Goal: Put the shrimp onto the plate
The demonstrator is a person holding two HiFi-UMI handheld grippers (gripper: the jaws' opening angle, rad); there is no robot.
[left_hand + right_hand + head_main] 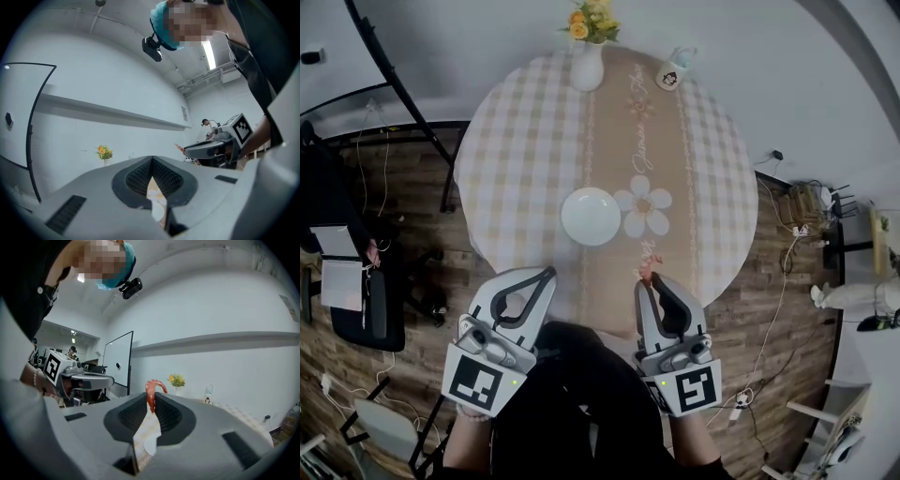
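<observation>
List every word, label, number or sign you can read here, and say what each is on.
No text here can be read for certain.
Cursive lettering on the table runner: too blurred to read.
Print on the mug: too small to read.
Wall notice: too small to read.
Square markers on the two cubes: black-and-white patterns, no letters or digits.

We see 1 round table (516, 141) under a checked cloth (722, 178), with a tan runner (623, 150) down its middle. On it sit 1 white plate (591, 216) and, at the far edge, 1 vase (587, 67) and 1 cup (671, 73).
</observation>
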